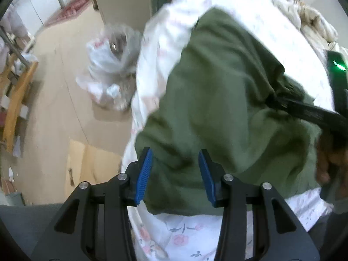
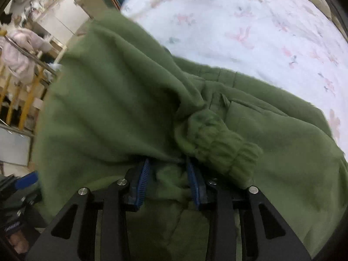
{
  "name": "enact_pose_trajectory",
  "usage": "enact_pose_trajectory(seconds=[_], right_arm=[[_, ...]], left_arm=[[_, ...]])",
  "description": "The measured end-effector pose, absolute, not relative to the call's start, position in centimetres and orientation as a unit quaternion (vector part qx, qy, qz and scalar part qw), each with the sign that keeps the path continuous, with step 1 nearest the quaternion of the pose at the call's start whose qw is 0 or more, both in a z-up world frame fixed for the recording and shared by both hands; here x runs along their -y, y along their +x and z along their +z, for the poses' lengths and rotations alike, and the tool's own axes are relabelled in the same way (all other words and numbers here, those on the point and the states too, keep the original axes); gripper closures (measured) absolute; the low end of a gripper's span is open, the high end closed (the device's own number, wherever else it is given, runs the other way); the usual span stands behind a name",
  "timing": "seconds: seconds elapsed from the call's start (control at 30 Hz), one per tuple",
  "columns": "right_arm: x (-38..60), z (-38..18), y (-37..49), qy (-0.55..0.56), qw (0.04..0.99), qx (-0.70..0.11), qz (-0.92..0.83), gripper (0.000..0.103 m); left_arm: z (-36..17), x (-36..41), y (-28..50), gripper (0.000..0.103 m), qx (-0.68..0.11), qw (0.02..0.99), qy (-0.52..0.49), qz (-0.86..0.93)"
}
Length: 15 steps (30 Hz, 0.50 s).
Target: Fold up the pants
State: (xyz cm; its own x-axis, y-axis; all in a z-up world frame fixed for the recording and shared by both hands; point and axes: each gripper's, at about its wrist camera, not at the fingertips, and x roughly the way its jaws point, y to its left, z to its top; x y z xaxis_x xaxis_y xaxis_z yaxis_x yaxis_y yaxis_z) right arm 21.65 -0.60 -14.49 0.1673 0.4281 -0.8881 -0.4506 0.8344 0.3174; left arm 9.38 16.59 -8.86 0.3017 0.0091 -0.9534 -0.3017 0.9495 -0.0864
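Green sweatpants (image 1: 217,76) lie spread on a bed with a white floral sheet (image 1: 174,235), close to its left edge. My left gripper (image 1: 175,152) hovers over the near part of the pants, open, with nothing pressed between its blue pads. At the right of the left wrist view my right gripper (image 1: 276,102) pinches a gathered bunch of the fabric. In the right wrist view the right gripper (image 2: 168,161) is shut on a thick fold of the pants (image 2: 108,87), and an elastic cuff (image 2: 219,139) lies just past its tips. The sheet (image 2: 239,21) shows beyond.
Left of the bed on the floor lie clear plastic bags (image 1: 111,61) and flat cardboard (image 1: 91,163). A wooden frame (image 1: 17,100) stands further left. A crumpled blanket (image 1: 308,15) lies at the bed's far side. A person's hand (image 1: 326,163) holds the right gripper.
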Motion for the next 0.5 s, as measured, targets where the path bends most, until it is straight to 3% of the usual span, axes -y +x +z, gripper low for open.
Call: enact_pose_trajectory(seconds=[0.07, 0.1, 0.17, 0.33, 0.5], right_arm=[[3.5, -11.0, 19.6, 0.012, 0.788, -0.543, 0.289, 0.061], [4.9, -10.0, 18.7, 0.028, 0.794, -0.536, 0.285, 0.045], [9.4, -8.3, 16.4, 0.082, 0.807, -0.518, 0.271, 0.023], [20.5, -8.8, 11.8, 0.172, 0.828, -0.507, 0.164, 0.021], [34.1, -14.6, 7.1, 0.357, 0.787, -0.502, -0.034, 0.021]], left_arm=[[-7.7, -15.9, 9.3, 0.058, -0.565, 0.811, -0.12, 0.09], [-7.2, -15.4, 9.4, 0.046, -0.56, 0.816, -0.121, 0.082], [-6.4, -14.0, 9.7, 0.025, -0.551, 0.822, -0.122, 0.069], [-4.8, -9.3, 10.3, 0.021, -0.536, 0.838, -0.099, 0.024], [-4.2, -5.5, 11.0, 0.021, -0.534, 0.841, -0.088, -0.008]])
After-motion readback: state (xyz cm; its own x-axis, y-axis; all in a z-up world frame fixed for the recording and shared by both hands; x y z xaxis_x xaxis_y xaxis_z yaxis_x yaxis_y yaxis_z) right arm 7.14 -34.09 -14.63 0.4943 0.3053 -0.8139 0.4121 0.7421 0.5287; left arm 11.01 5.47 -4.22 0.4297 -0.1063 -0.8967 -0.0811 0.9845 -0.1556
